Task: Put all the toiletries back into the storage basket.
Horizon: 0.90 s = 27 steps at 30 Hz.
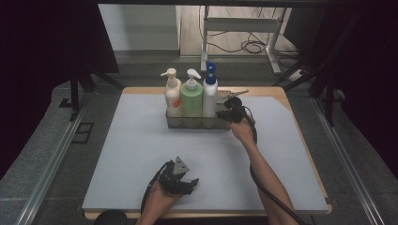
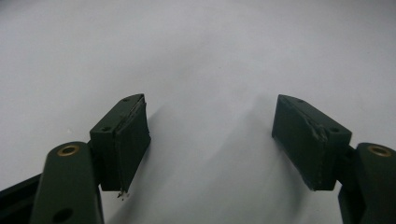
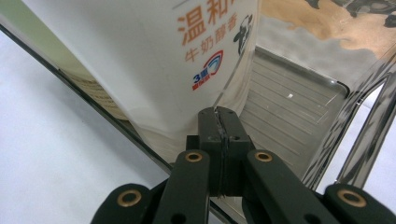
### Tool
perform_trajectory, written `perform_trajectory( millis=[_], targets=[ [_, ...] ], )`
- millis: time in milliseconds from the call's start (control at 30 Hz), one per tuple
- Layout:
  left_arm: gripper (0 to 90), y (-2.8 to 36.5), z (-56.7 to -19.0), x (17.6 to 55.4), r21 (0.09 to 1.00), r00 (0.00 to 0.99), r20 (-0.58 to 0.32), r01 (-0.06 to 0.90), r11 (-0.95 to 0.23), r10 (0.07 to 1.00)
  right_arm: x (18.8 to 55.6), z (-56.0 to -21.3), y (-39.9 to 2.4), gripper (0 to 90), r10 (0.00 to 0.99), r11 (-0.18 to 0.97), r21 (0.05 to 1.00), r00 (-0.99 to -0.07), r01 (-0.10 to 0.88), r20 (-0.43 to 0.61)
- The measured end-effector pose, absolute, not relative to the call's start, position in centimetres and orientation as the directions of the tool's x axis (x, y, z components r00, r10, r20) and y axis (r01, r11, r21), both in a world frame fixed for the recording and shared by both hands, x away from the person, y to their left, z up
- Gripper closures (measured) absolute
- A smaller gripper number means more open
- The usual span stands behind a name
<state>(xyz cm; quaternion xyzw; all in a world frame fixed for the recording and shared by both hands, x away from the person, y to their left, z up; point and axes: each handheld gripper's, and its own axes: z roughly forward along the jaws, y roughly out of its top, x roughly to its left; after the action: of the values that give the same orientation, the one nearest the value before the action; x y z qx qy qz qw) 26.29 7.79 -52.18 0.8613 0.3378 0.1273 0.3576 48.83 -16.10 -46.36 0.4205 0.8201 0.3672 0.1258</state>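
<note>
A clear plastic bin (image 1: 187, 123) stands at the back middle of the grey mat (image 1: 131, 154) and holds three pump bottles: a cream one (image 1: 172, 91), a green one (image 1: 191, 96) and a white one with a blue pump (image 1: 210, 91). My right gripper (image 1: 221, 114) is at the bin's right end. In the right gripper view its jaws (image 3: 219, 116) are pressed together on the bin's thin clear wall, right beside the white bottle (image 3: 154, 60), with the ribbed bin floor (image 3: 285, 112) behind. My left gripper (image 1: 190, 183) rests near the mat's front edge, open (image 2: 210, 135) over bare mat.
The mat lies on a wooden table whose edge (image 1: 281, 93) shows at the back right. Metal rails (image 1: 56, 154) run along both sides. A white frame and cables (image 1: 248, 44) lie on the floor beyond the table.
</note>
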Motion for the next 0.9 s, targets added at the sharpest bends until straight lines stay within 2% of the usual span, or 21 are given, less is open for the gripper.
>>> perform_trajectory(
  millis=[600,900],
  targets=[
    [26.6,7.78,-52.21,26.3,0.704,0.739,-0.023,0.49,-0.514,0.674,48.68,-46.25,-16.14,89.4,0.78,0.369,0.712,-0.615,0.598,0.112],
    [26.6,7.78,-52.2,26.3,0.705,0.739,-0.022,0.489,-0.514,0.673,48.34,-45.67,-16.46,83.6,0.777,0.368,0.721,-0.62,0.587,0.107]
  ],
)
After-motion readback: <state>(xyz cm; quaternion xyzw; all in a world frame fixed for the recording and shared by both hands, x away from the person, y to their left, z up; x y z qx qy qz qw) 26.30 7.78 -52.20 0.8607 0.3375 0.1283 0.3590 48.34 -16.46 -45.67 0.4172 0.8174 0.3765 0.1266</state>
